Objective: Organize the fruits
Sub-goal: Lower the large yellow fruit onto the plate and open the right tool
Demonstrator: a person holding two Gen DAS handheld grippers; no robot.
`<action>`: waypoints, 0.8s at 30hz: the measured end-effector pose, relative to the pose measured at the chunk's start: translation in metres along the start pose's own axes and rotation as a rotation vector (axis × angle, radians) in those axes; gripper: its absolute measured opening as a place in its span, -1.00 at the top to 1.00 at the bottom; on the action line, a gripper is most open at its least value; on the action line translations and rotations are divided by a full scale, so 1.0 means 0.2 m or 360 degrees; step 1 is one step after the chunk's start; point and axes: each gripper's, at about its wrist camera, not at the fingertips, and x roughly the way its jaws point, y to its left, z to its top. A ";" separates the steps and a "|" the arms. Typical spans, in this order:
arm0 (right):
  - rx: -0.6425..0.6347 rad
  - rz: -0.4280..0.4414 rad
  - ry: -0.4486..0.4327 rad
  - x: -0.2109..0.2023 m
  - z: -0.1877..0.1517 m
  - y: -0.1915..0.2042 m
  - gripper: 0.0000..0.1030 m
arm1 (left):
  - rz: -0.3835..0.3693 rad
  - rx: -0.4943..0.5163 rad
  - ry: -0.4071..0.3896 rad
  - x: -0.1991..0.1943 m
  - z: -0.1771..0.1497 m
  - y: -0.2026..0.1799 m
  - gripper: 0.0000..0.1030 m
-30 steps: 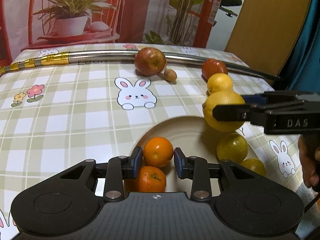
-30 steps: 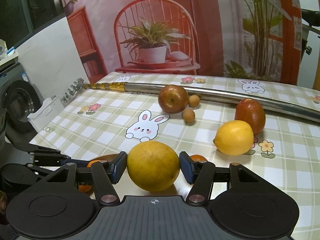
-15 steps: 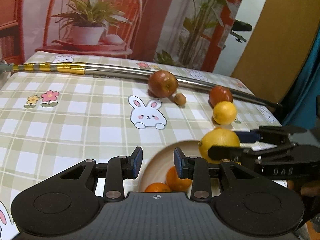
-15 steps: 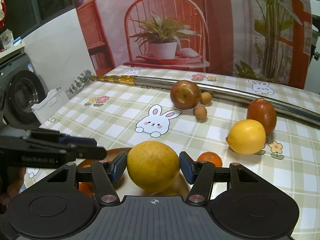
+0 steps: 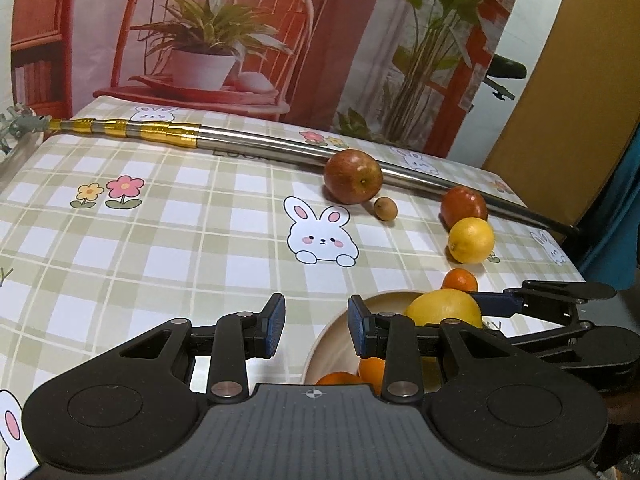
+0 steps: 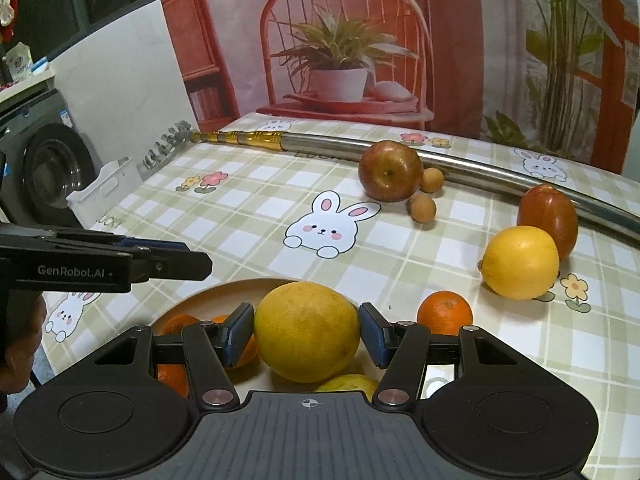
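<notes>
My right gripper (image 6: 307,334) is shut on a large yellow grapefruit (image 6: 307,332), held over the right part of a beige plate (image 6: 224,292). In the plate lie oranges (image 6: 180,324) and a yellow-green fruit (image 6: 348,382) just under the grapefruit. In the left wrist view the grapefruit (image 5: 444,308) sits between the right gripper's fingers (image 5: 496,304) above the plate (image 5: 320,348). My left gripper (image 5: 316,326) stands open and empty over the cloth at the plate's left rim.
On the checked tablecloth lie a red apple (image 5: 353,176), small brown fruits (image 6: 423,208), a dark red fruit (image 5: 464,206), a lemon (image 5: 471,240) and a small orange (image 5: 460,280). A metal pole (image 5: 260,148) runs along the far edge. A washing machine (image 6: 44,172) stands at the left.
My left gripper has drawn back and up from the oranges in the plate, to its left rim. The right gripper has carried the grapefruit lower, over the plate.
</notes>
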 end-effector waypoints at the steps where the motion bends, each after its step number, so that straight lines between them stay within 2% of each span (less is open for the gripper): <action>1: -0.0001 0.0001 0.0002 0.00 0.00 0.00 -0.04 | 0.0002 -0.0004 0.0001 0.00 0.00 0.00 0.30; 24: 0.0012 0.0011 -0.0005 -0.01 0.00 0.00 0.00 | 0.0007 -0.0010 0.0014 0.01 -0.01 0.00 0.29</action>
